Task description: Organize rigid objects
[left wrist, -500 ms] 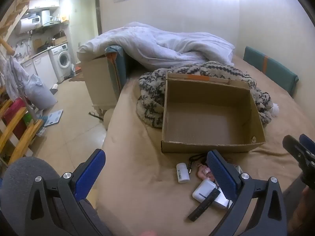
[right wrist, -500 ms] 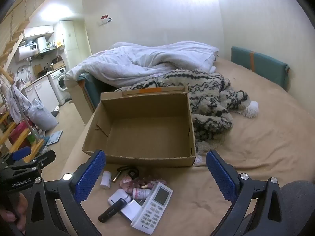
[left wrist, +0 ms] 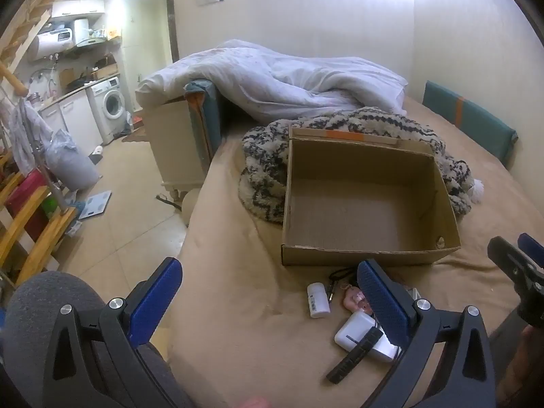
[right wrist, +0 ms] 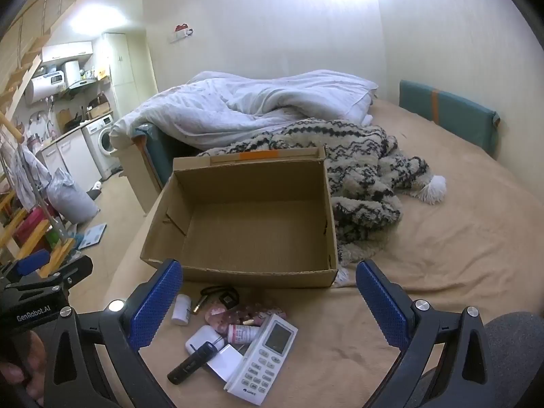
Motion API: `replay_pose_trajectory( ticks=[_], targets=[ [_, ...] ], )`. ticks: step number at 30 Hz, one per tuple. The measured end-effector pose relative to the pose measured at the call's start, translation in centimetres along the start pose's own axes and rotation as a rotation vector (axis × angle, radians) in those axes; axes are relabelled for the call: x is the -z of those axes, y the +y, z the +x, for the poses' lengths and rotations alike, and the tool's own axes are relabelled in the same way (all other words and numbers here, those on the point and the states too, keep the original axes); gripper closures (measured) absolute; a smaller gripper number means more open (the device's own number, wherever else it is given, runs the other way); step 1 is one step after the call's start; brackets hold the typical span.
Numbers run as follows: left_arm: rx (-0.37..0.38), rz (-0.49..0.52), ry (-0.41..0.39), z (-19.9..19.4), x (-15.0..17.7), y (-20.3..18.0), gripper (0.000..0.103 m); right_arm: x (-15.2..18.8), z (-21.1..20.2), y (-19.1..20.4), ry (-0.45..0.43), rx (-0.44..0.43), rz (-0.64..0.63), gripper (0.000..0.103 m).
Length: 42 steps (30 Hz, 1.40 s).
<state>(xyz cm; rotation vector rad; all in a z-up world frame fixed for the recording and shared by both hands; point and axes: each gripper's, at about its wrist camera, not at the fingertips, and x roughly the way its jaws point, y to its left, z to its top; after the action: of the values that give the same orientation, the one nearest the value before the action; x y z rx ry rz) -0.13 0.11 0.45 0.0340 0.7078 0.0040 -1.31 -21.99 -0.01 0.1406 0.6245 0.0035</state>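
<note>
Two grippers hang over a tan bed sheet (right wrist: 442, 255), both spread as wide as they go and holding nothing. The right gripper (right wrist: 268, 301) has ribbed blue pads (right wrist: 380, 306) on black plastic arms; between and just below them lies the small clutter. Nearest is a white air-conditioner remote (right wrist: 263, 360), a long rectangle with a grey screen, rows of oval buttons and a small blue brand mark at its foot that looks like "GREE", though the lettering is too small to be sure. Left of it sit a black cylindrical stick (right wrist: 192, 363), across a white rounded charger block (right wrist: 207, 343), and a small white bottle with a reddish label (right wrist: 243, 333). Just beyond are a pink patterned pouch (right wrist: 238, 312), a plain white pill bottle (right wrist: 181, 309) and a black cord with a fob (right wrist: 221, 294).

Ahead of the pads stands the corrugated cardboard box (right wrist: 244, 275), open-topped, with an orange tape strip on its far flap. Past it lie a fuzzy cream-and-black zigzag blanket (right wrist: 360, 170) and a crumpled white duvet (right wrist: 244, 108).

The left gripper (left wrist: 270, 302) hovers left of the pile; "GenRobot.AI" is printed in white on its body in the right wrist view. Its right pad overlaps the charger block (left wrist: 353, 329), with the pill bottle (left wrist: 318, 299) between the pads and the box (left wrist: 367, 255) ahead.
</note>
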Motion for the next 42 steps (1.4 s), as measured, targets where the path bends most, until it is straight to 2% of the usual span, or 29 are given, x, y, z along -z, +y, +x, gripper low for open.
replay_pose_trajectory(
  ticks=[42],
  targets=[
    [-0.004, 0.0, -0.005, 0.04, 0.12, 0.25, 0.0, 0.03, 0.05, -0.48, 0.002, 0.01, 0.001, 0.0]
  ],
)
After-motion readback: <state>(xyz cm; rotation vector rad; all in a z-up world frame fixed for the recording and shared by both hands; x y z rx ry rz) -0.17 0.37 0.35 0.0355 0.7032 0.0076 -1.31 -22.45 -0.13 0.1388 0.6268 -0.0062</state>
